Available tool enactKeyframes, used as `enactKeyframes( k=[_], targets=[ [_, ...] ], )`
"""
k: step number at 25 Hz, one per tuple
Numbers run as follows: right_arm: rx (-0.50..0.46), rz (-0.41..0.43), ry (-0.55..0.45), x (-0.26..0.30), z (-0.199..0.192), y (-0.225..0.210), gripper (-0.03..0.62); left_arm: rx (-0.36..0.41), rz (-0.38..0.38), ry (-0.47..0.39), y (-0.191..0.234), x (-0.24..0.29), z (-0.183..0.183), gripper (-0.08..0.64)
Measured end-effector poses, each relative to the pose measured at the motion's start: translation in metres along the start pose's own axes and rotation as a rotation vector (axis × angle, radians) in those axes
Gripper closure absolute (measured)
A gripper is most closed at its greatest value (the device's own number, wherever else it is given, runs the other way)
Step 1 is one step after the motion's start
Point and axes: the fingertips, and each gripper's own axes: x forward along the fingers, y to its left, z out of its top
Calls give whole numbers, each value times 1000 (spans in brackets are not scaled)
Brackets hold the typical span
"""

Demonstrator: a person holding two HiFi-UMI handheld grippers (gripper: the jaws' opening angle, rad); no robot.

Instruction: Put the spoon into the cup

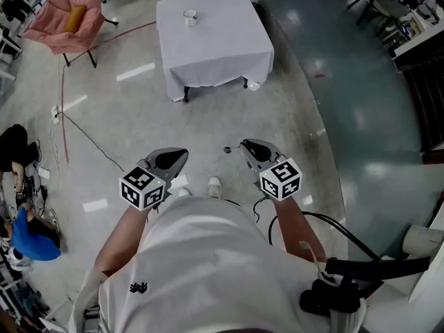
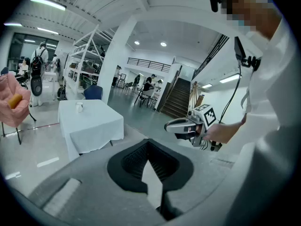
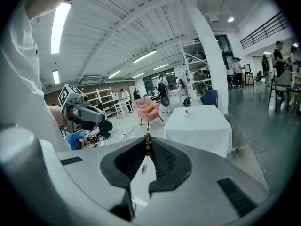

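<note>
A white cup (image 1: 190,17) stands on a table with a white cloth (image 1: 215,54), far ahead of me across the floor; it also shows as a small cup (image 3: 186,110) in the right gripper view. My right gripper (image 1: 242,145) is shut on a thin spoon (image 3: 144,160). The spoon's dark handle end (image 1: 227,149) sticks out past the jaw tips, and its bowl lies back between the pads. My left gripper (image 1: 182,152) is held level beside it, shut with nothing in it. Both grippers are at waist height, well short of the table.
A pink folding chair (image 1: 64,21) holding a yellow object stands at the far left. Red and black cables (image 1: 64,109) run over the floor at left. A person in blue (image 1: 32,233) crouches among gear at the left edge. Dark polished floor lies to the right.
</note>
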Motion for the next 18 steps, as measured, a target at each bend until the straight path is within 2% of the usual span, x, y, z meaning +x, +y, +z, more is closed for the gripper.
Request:
enactKeyframes(
  k=[7, 18],
  targets=[
    [-21, 29, 7, 1, -8, 7, 548, -17, 31, 13, 0, -3, -19, 555],
    [1, 72, 30, 10, -10, -18, 548, -14, 73, -5, 9, 16, -4, 555]
  ],
)
